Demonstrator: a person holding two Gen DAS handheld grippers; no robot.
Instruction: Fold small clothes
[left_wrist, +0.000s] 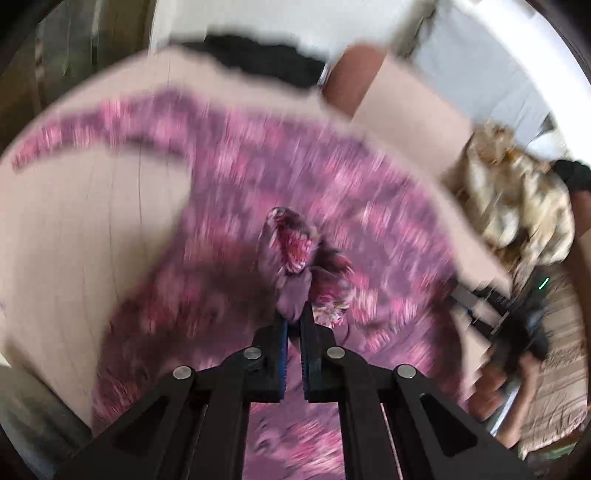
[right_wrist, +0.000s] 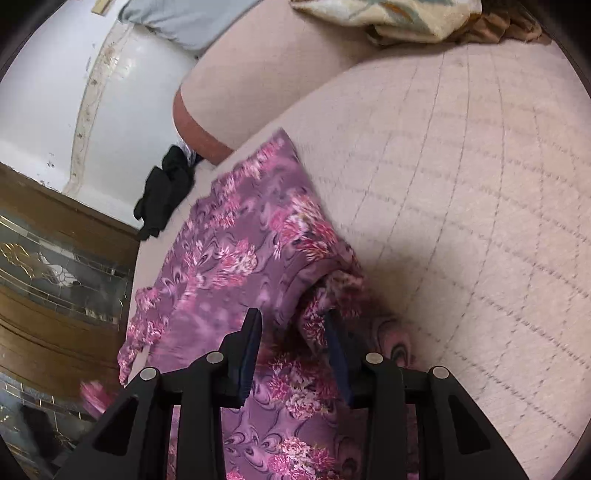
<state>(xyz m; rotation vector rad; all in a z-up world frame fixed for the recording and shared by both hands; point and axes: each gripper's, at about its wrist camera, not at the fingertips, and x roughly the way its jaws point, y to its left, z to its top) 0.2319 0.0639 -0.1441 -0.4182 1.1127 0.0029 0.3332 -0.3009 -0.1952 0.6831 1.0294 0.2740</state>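
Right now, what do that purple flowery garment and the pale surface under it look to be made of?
The purple floral garment looks like thin, soft woven cloth, perhaps a light synthetic or cotton: it drapes limply, and a pinch of it bunches into small folds in the left gripper. The pale pink cover beneath looks like matte quilted fabric, with stitched lines forming a grid. The exact fibres cannot be told.

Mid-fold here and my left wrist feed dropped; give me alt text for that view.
The left gripper is shut on a bunched fold of the purple floral garment, which spreads, motion-blurred, over the pink bed cover. A black cloth lies at the far edge, a beige patterned cloth to the right.
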